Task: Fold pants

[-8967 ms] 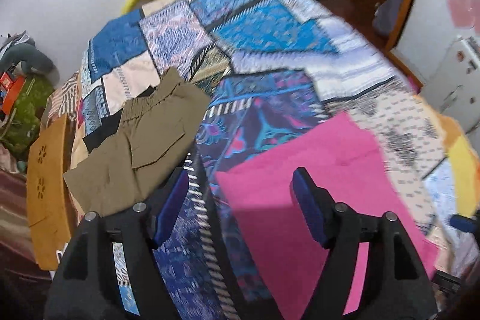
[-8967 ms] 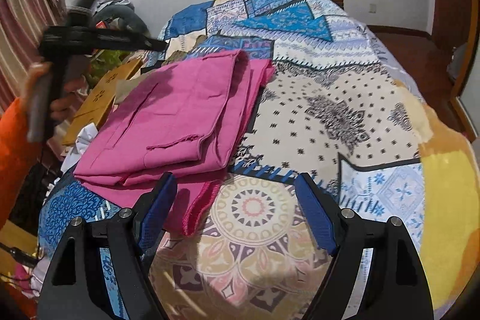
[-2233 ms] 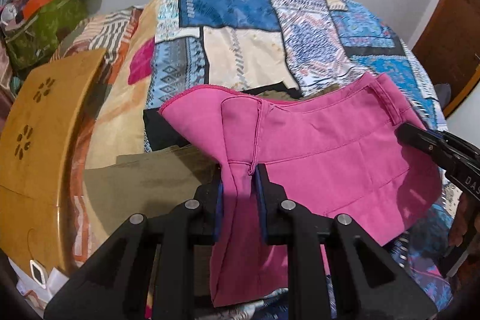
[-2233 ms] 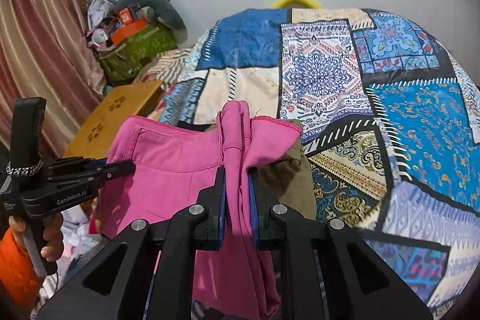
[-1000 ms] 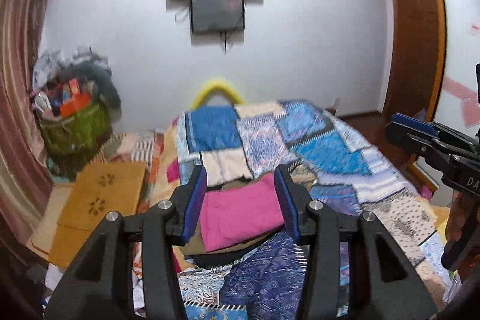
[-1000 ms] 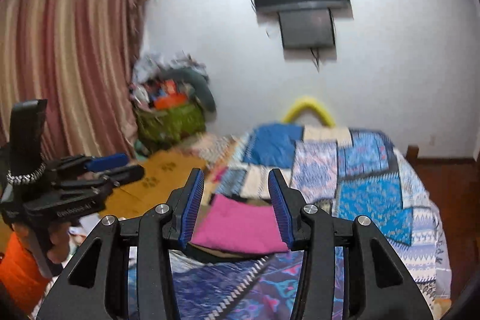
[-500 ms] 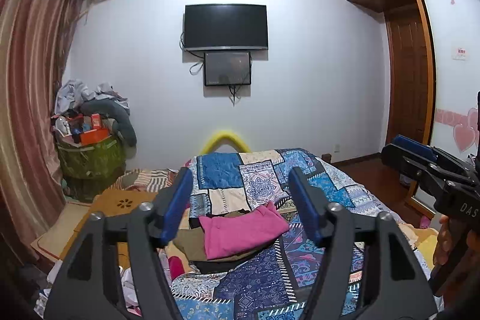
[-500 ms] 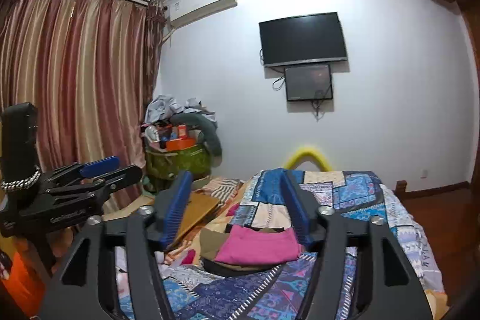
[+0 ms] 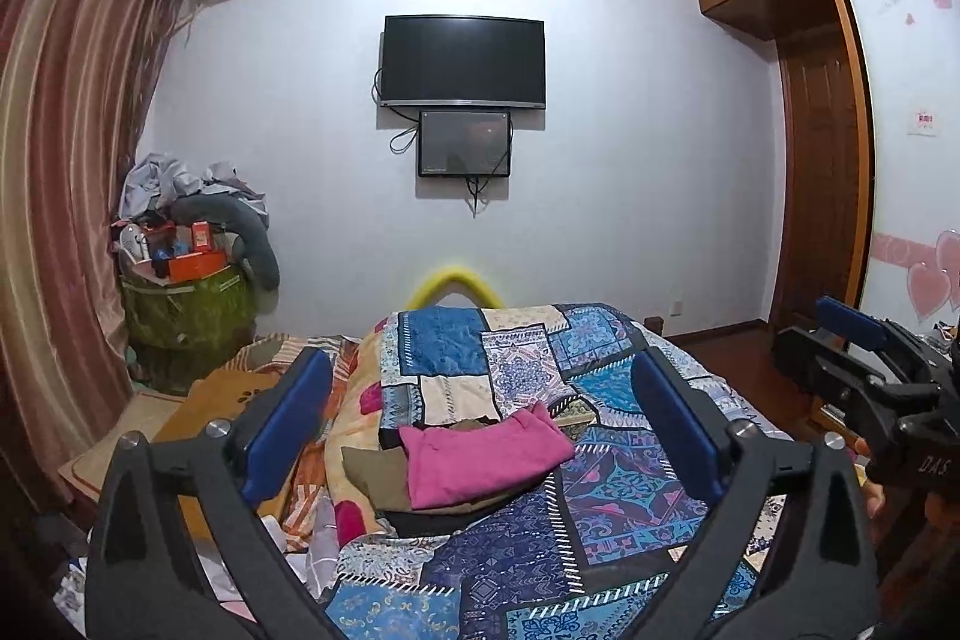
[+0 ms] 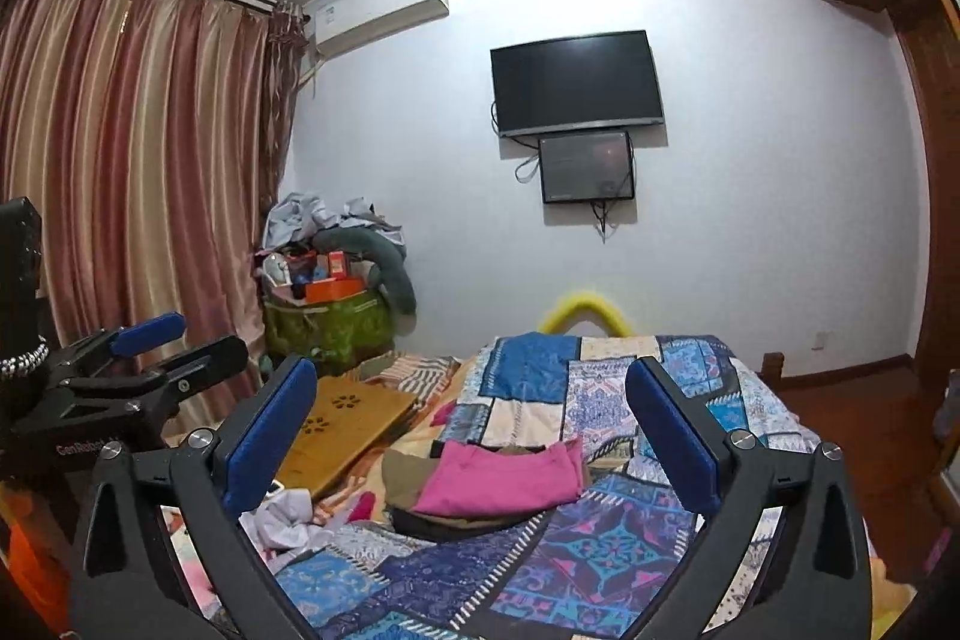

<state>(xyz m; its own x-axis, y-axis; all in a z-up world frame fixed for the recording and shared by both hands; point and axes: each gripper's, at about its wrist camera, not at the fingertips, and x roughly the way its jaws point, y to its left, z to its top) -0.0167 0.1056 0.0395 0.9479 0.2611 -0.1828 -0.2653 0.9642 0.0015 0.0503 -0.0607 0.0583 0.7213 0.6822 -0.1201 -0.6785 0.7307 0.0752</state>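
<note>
Left gripper (image 9: 480, 418) and right gripper (image 10: 471, 418) both had jaws spread wide, holding nothing, well back from the bed (image 9: 612, 490). Pink pants (image 9: 480, 457) lay folded on a brown garment (image 9: 372, 478) near the bed's left edge.

Pink pants (image 9: 480, 457), olive pair (image 9: 372, 472) under (blue patchwork quilt (image 9: 540, 538)).

Folded pink pants (image 9: 480, 454) top a clothes pile on the patchwork-quilted bed (image 9: 600, 496).
</note>
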